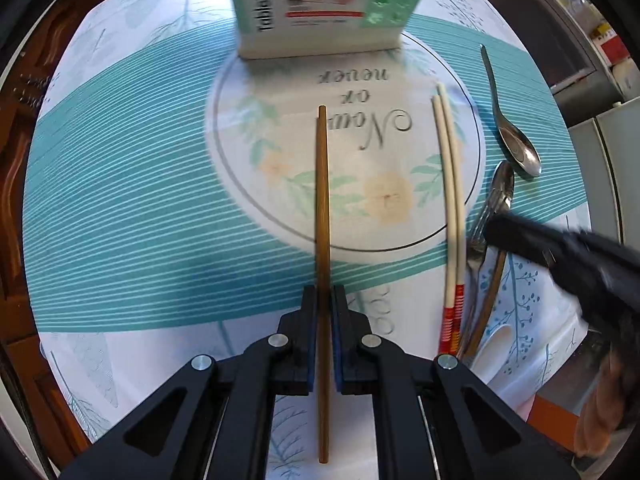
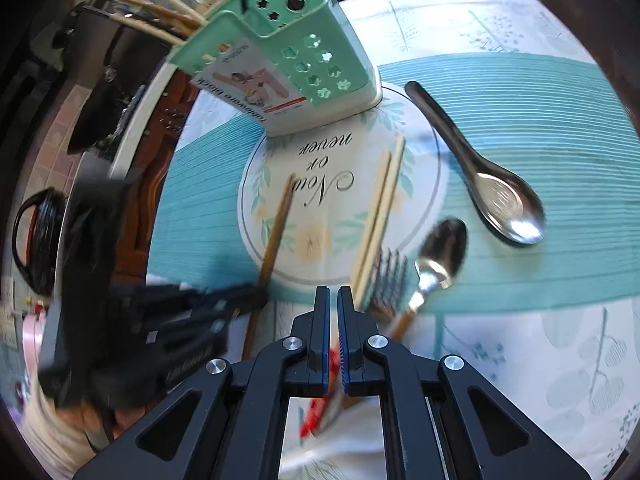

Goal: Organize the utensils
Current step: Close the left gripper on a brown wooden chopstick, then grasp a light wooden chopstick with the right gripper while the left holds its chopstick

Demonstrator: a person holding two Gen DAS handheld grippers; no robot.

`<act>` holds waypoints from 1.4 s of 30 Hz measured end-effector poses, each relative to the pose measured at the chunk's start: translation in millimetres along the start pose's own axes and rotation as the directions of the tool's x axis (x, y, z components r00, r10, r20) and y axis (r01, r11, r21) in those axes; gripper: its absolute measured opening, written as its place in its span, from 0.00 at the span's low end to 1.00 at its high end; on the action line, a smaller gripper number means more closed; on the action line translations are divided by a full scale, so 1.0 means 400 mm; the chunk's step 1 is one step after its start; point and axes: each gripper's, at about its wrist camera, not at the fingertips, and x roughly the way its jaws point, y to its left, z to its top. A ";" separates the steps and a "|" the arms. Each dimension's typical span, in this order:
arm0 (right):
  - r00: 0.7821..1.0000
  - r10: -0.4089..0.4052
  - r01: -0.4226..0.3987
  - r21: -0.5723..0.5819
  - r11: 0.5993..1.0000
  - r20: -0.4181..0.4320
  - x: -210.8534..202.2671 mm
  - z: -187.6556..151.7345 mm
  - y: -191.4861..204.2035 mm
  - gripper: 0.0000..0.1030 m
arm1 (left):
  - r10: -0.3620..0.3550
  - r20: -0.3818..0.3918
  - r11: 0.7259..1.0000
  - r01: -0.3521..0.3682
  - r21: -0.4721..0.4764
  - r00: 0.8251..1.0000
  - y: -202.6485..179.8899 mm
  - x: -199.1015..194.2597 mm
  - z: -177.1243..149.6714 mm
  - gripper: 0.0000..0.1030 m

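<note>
My left gripper (image 1: 323, 292) points down at the table and is shut on a brown chopstick (image 1: 322, 200), which runs straight out between the pads. It shows blurred at the left of the right wrist view, with the left gripper (image 2: 240, 300) on the brown chopstick (image 2: 276, 236). My right gripper (image 2: 334, 292) is shut with nothing between its pads, hovering over the near ends of a cream chopstick pair (image 2: 380, 208). In the left wrist view the right gripper (image 1: 492, 228) shows as a dark blur beside the cream pair (image 1: 450, 200).
A green utensil holder (image 2: 304, 64) stands at the back of the round printed placemat (image 2: 340, 184). Right of the cream chopsticks lie a fork (image 2: 390, 276), a small wood-handled spoon (image 2: 440, 252) and a large steel spoon (image 2: 492, 192). The table edge and a wooden cabinet are at the left.
</note>
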 end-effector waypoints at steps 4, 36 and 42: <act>0.997 -0.025 0.029 0.061 0.998 -0.068 0.061 0.052 -0.003 0.04 | -0.022 0.011 1.000 0.022 -0.005 1.000 0.022 -0.005 -0.013 0.04; 0.930 -0.343 0.350 0.029 0.936 -0.134 0.100 0.049 0.070 0.10 | -0.096 0.045 0.995 0.095 0.012 0.994 0.100 -0.052 -0.049 0.04; 0.847 -0.528 0.509 -0.188 0.840 -0.066 0.134 0.022 0.173 0.16 | -0.081 0.056 0.996 0.080 0.025 0.995 0.097 -0.068 -0.049 0.04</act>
